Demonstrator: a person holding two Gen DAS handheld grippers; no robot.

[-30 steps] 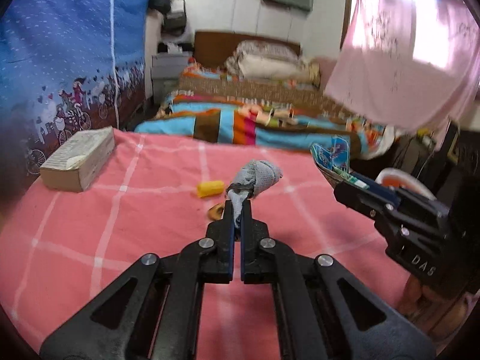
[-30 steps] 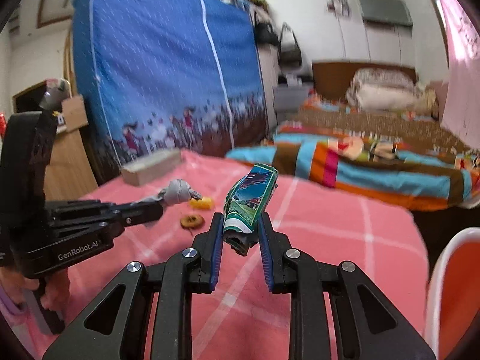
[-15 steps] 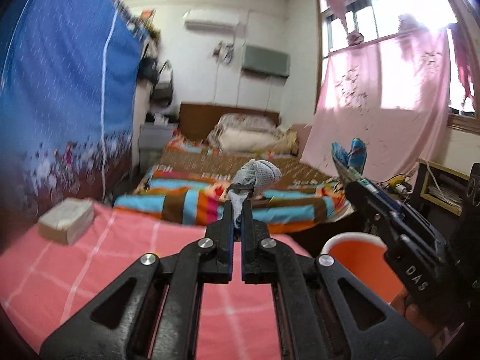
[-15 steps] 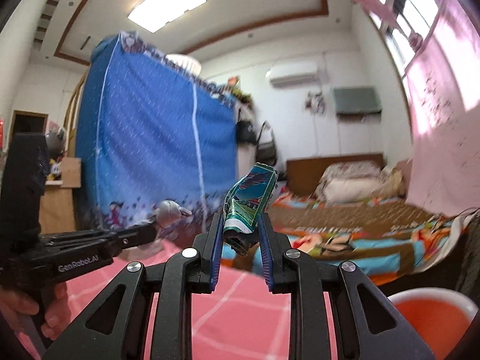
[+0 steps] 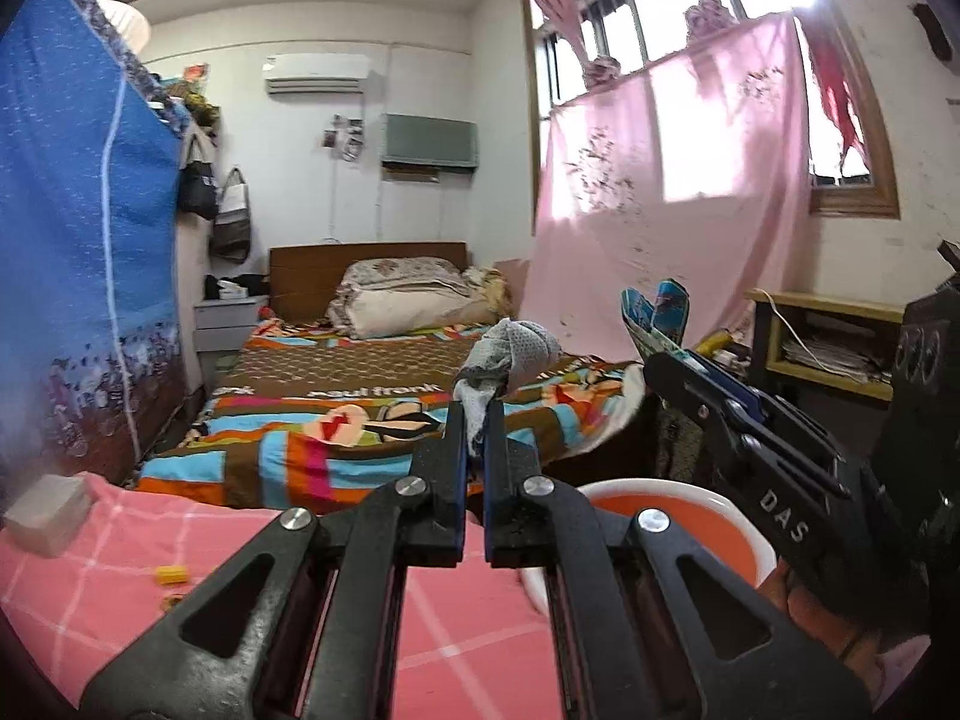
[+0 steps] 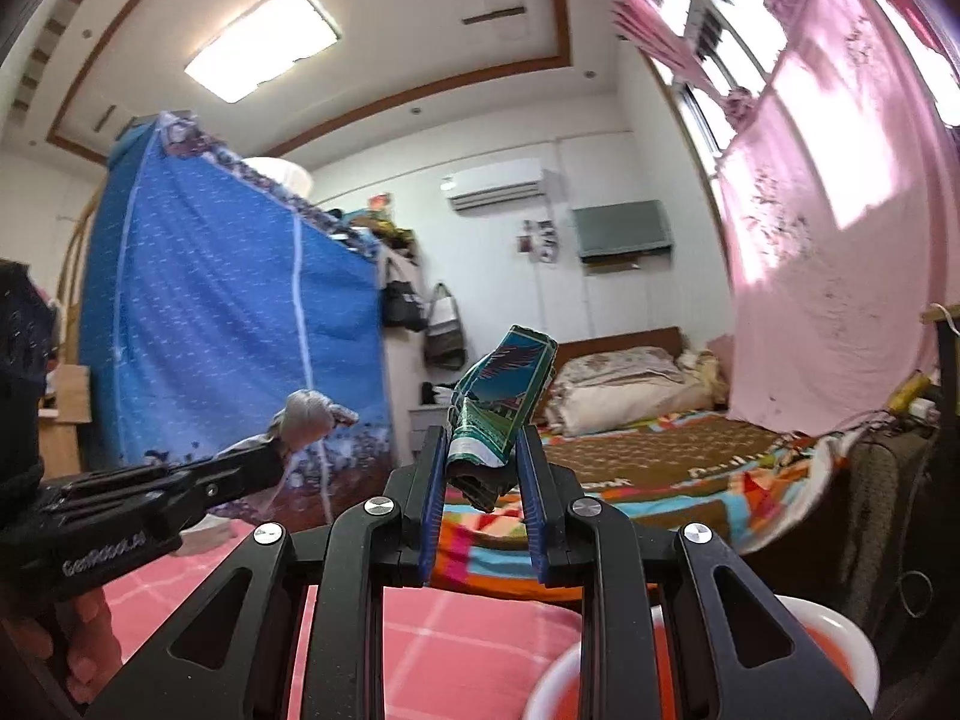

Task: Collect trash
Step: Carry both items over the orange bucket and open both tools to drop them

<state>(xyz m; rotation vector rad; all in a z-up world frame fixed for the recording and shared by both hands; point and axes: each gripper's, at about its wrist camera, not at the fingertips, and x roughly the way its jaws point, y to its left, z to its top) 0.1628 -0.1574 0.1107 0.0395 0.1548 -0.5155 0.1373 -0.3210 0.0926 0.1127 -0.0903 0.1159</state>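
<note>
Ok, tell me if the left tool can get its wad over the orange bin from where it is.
Probably yes. The left tool, shut on the grey wad, is held above the pink tablecloth, and the orange bin sits just beyond and to its right, open-topped. Nothing lies between; the right tool is alongside, not across.

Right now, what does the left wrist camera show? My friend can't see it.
The left gripper pinches a crumpled grey wad above a pink checked cloth. Beside it, the right gripper holds a blue wrapper over an orange bin.
</note>
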